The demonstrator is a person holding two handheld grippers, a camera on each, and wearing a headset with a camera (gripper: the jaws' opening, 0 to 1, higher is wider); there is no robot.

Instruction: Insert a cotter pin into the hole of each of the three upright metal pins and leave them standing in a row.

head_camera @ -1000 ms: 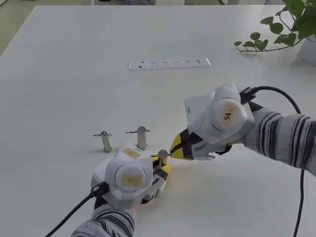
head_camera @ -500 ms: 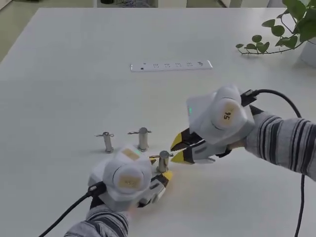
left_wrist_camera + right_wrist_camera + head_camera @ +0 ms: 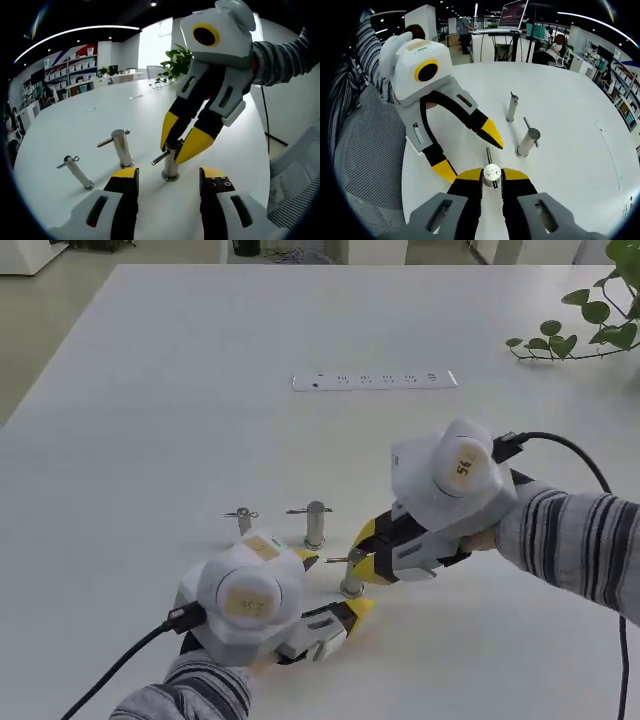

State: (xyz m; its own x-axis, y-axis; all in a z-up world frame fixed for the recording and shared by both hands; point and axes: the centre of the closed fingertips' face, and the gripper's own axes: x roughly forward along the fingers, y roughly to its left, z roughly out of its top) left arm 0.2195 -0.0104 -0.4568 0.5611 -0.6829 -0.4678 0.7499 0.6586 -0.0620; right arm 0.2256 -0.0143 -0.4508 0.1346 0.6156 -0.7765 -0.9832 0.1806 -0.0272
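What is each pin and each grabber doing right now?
far pin, upright, cotter pin through it.
middle pin, upright, cotter pin through it.
near pin, upright, cotter pin through it, gripped at top.
right gripper, jaws shut on near pin.
left gripper, jaws open.

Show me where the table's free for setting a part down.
Free: the wide stretch between the power strip and the middle pin; the table's left side beyond the left pin. Crowded: the near pin, with the left claw open around it and the right claw shut on it.
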